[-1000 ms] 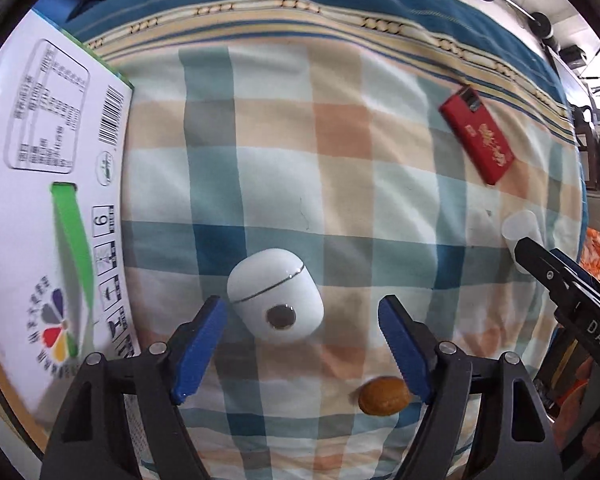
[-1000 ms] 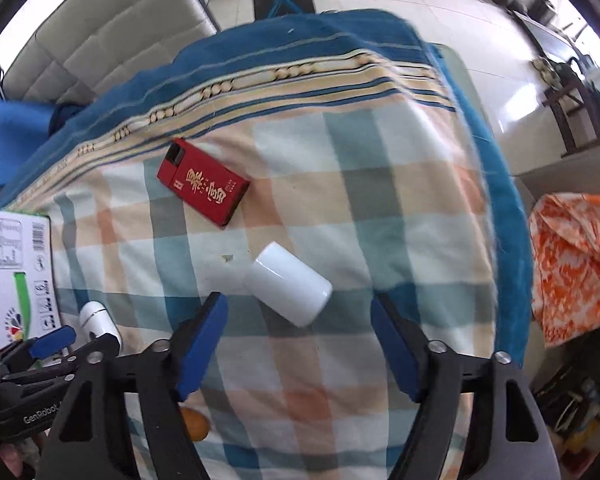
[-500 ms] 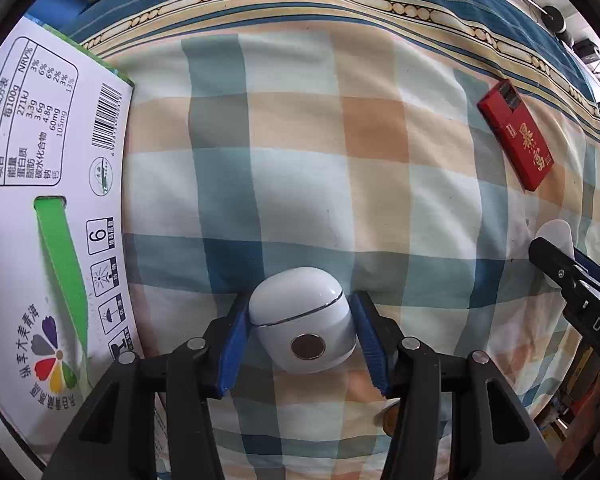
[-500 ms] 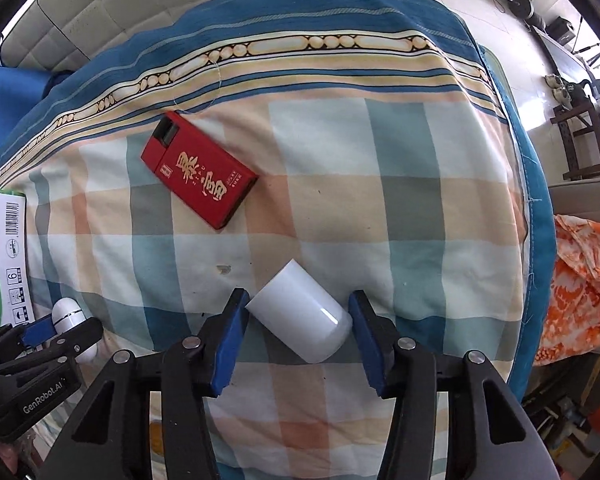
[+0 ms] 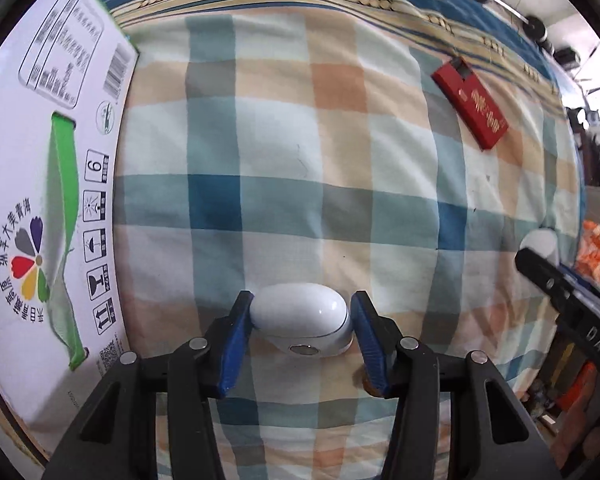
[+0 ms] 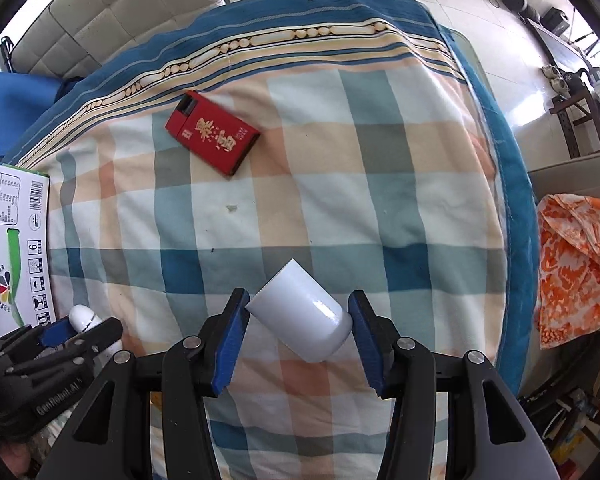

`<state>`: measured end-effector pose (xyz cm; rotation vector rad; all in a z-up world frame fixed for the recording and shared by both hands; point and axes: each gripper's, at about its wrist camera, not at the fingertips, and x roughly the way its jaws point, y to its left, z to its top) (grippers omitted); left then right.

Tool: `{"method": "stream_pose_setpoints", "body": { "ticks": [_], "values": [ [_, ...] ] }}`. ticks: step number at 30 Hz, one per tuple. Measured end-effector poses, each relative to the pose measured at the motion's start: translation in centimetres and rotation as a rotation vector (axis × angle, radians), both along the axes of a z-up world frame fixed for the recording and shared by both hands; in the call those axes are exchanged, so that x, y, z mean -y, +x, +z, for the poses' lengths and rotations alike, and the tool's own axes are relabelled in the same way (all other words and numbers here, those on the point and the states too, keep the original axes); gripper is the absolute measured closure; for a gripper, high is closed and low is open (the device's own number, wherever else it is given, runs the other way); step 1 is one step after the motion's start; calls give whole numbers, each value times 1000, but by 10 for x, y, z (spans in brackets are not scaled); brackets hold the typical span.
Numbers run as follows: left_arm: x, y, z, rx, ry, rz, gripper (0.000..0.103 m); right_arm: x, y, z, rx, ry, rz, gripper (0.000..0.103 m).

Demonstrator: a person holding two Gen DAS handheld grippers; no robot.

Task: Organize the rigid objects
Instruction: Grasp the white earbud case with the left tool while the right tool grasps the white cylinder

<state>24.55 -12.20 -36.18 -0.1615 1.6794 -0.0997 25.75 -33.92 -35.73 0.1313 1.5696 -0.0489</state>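
Two hand-held grippers, each clamped on one white item over the checked blanket [image 6: 340, 208]. Left hand-held gripper [image 5: 300, 334]: blue pads pressed on both sides of a white egg-shaped case [image 5: 300, 322], round metal button facing the camera; its jaws have just been closing, with the case between them. Right hand-held gripper [image 6: 298, 330]: pads squeezing a white cup [image 6: 300, 314], tilted, closed base toward the lower right; these jaws have also just been closing, on the cup. The cup's open end is not visible, so contents cannot be told.

A red box [image 6: 212, 136] lies flat on the blanket well beyond the cup, near the striped blue border. A white carton [image 5: 48, 200] with green strap, barcode and flower logo lies at the blanket's left edge, closed; contents hidden. Orange patterned cloth [image 6: 580, 264] sits off the right side.

Versus a second ago: both sets of jaws stood wide with the items loose between them; now both grip. The case has turned, showing its rounded top rather than its seam face. A small brown item near the left gripper's right pad is now almost hidden behind that pad.
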Motion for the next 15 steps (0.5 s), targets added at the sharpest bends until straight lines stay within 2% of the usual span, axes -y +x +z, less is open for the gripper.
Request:
{"method": "stream_pose_setpoints", "body": {
  "ticks": [3, 7, 9, 10, 13, 14, 15],
  "values": [
    [-21, 1, 8, 14, -58, 85, 58, 5, -6, 2, 6, 16, -26, 49],
    [-32, 1, 15, 15, -75, 106, 63, 5, -12, 5, 13, 36, -49, 49],
    [-32, -2, 19, 16, -81, 96, 84, 5, -15, 10, 15, 51, -55, 49],
    [-31, -2, 22, 16, -93, 90, 86, 3, -18, 13, 18, 60, -55, 49],
    [-19, 3, 23, 17, -72, 26, 85, -3, -23, 25, 33, 45, -30, 49],
    [-14, 4, 19, 5, -54, 6, 82, -7, -25, 26, 32, 37, -23, 49],
    [-12, 7, 14, -9, -36, -8, 74, -9, -26, 27, 31, 35, -20, 49]
  ]
}}
